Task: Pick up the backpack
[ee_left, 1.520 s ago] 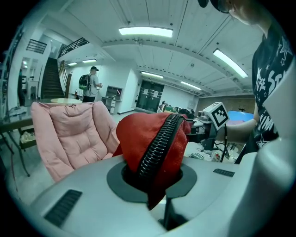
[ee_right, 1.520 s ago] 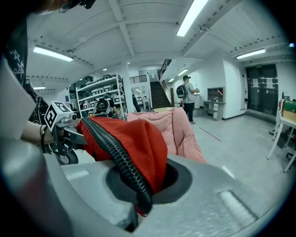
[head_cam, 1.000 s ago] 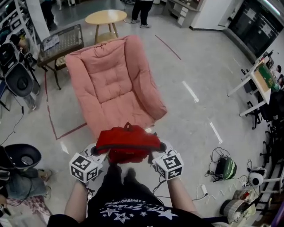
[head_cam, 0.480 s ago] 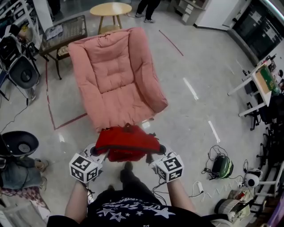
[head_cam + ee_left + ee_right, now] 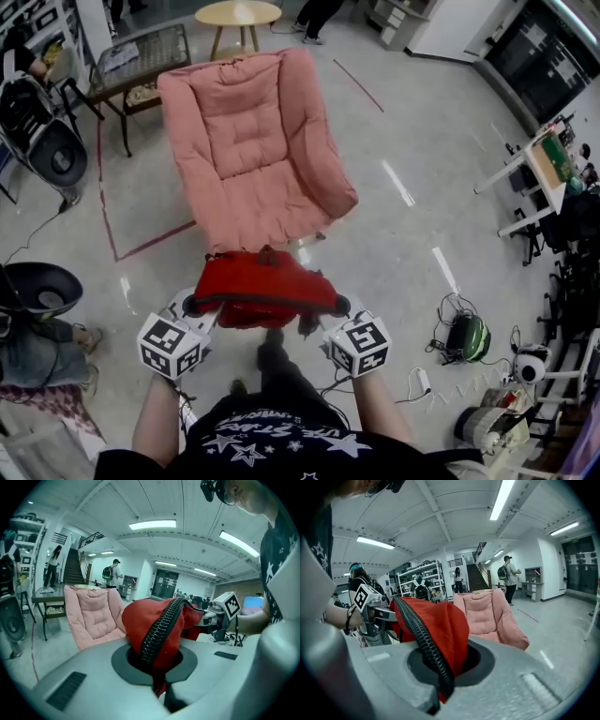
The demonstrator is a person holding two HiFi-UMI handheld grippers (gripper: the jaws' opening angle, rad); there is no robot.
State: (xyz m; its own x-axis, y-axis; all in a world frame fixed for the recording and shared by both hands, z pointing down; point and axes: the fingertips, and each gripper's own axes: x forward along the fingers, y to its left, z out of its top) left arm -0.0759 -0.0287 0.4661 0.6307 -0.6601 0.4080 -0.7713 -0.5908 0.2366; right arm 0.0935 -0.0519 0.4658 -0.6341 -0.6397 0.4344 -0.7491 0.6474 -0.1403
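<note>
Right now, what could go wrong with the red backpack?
The left gripper and right gripper each pinch only an edge fold of the backpack by its zipper, so the fabric might slip and the bag drop to the floor. Cables lie at the person's right: maybe a trip.

The red fabric backpack (image 5: 258, 286) hangs clear of the floor, stretched crosswise between the two sets of jaws. One end is pinched in the closed jaws of the left gripper (image 5: 194, 306), the other in those of the right gripper (image 5: 337, 307). At each grip, bunched cloth and its thick black zip (image 5: 161, 625) rise out of the jaws. A small carry loop (image 5: 269, 251) stands at the edge farthest from them.
</note>
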